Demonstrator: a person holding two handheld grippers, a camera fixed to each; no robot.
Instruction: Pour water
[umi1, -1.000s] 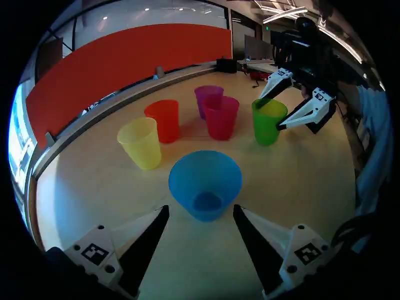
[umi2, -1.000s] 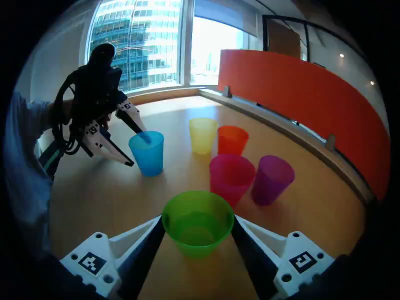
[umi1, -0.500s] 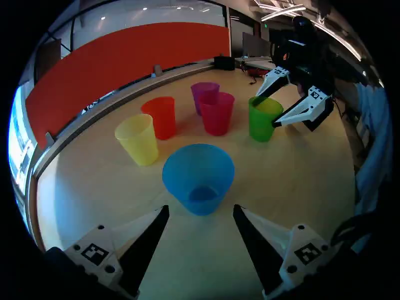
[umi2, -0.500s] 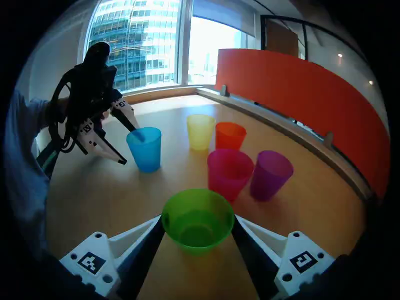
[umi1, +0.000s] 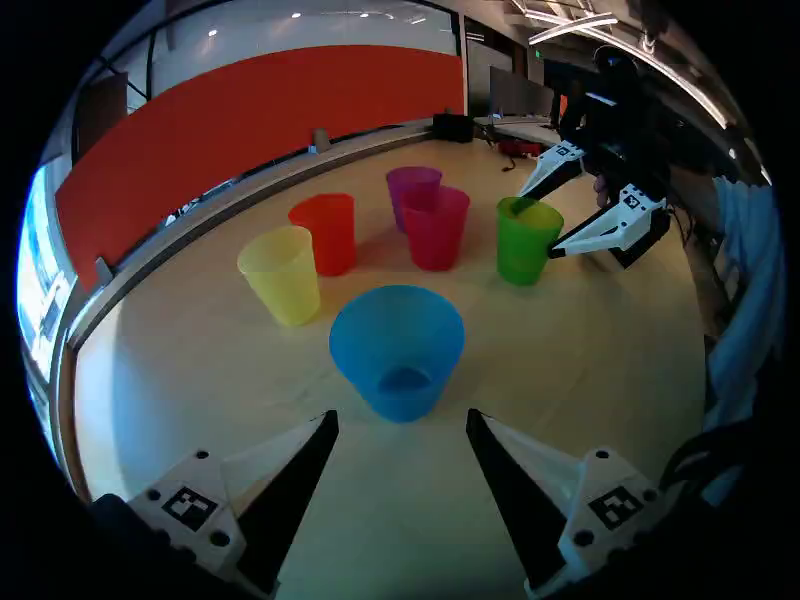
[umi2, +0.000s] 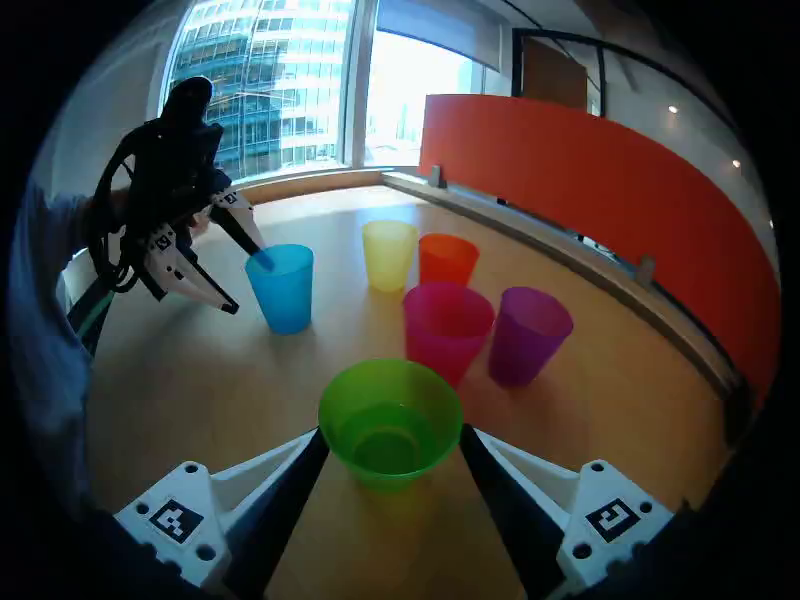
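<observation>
Two grippers are hovering, jaws open: left gripper (umi1: 400, 415) facing the blue cup (umi1: 397, 345), right gripper (umi2: 392, 431) flanking the green cup (umi1: 524, 240), both cups standing near the pink cup (umi1: 435, 228)

Parted left claw (umi1: 400, 413) behind blue cup (umi1: 397, 350)

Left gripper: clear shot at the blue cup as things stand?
Likely yes. The left gripper is open and the blue cup stands just ahead, centred between its fingers. The yellow cup, its nearest neighbour, stands apart, so nothing blocks the way.
</observation>
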